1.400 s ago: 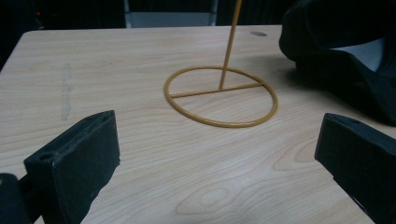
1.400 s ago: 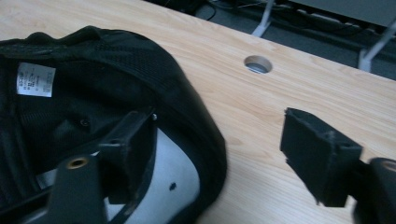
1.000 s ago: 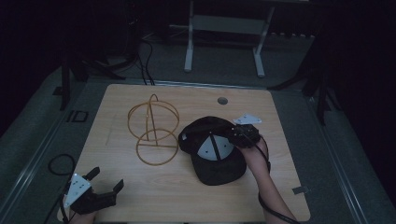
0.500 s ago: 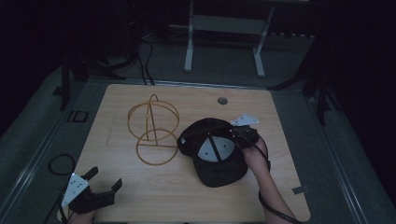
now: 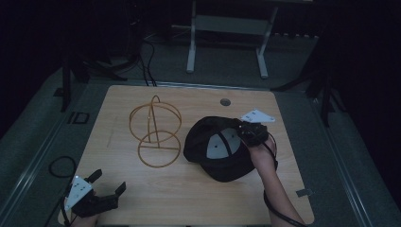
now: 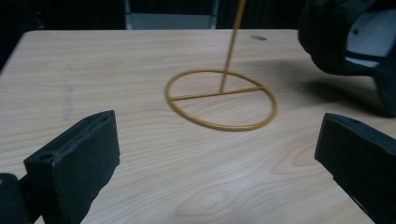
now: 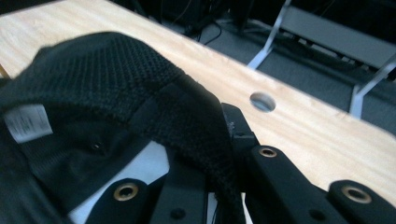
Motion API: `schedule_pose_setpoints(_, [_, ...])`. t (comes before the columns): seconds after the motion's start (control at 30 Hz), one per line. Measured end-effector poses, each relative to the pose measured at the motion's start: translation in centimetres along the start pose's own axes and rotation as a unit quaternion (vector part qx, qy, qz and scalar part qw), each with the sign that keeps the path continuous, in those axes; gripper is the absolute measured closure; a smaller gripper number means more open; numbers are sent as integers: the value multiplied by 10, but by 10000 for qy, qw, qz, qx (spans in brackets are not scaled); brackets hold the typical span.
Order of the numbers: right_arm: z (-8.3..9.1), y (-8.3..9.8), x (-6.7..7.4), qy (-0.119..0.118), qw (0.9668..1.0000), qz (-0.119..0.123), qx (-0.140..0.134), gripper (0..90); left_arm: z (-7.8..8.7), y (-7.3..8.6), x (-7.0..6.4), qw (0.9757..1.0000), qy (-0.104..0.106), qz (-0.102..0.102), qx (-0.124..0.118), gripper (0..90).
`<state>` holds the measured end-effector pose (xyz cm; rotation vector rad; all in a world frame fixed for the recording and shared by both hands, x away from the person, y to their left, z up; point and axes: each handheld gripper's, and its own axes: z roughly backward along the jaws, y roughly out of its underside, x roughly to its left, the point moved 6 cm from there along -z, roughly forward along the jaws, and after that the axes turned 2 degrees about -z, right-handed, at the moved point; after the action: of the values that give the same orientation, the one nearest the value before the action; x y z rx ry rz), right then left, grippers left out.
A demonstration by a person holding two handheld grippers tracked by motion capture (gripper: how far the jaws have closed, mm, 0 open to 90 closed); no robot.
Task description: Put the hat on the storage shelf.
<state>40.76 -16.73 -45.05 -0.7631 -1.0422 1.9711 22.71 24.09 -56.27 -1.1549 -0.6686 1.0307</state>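
Gripping the cap rim, stand not yet loaded

Right gripper (image 5: 249, 133) is clamped on the mesh rim of the black cap (image 5: 218, 150); in the right gripper view the jaws pinch the cap's edge (image 7: 205, 154) between them, fabric bunched over the fingers. Cap lies opening-up on the wooden table (image 5: 198, 208), at its right half, white inner lining and a label (image 7: 25, 122) showing. Gold wire stand (image 5: 155, 130) stands upright just left of the cap, apart from it, ring base flat on the wood (image 6: 222, 99).

Left gripper (image 5: 97, 194) sits near the front left corner of the table, jaws spread wide and holding nothing; its view looks across bare wood to the stand's base.

Judgement: step in hand is the pick-up of the cap, grip secured, lift not yet evident. Next move likely calls for raising the cap clear, turning it crown-up and carrying it leftward over the stand's hoop. Thin stand may tip; the free left gripper could steady the base.
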Motion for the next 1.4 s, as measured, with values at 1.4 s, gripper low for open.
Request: schedule_pose_setpoints(1.4, [69,-31,15,-121,9950,95,-987,884,-88,-56,-159,9844,1600,-668,313,5])
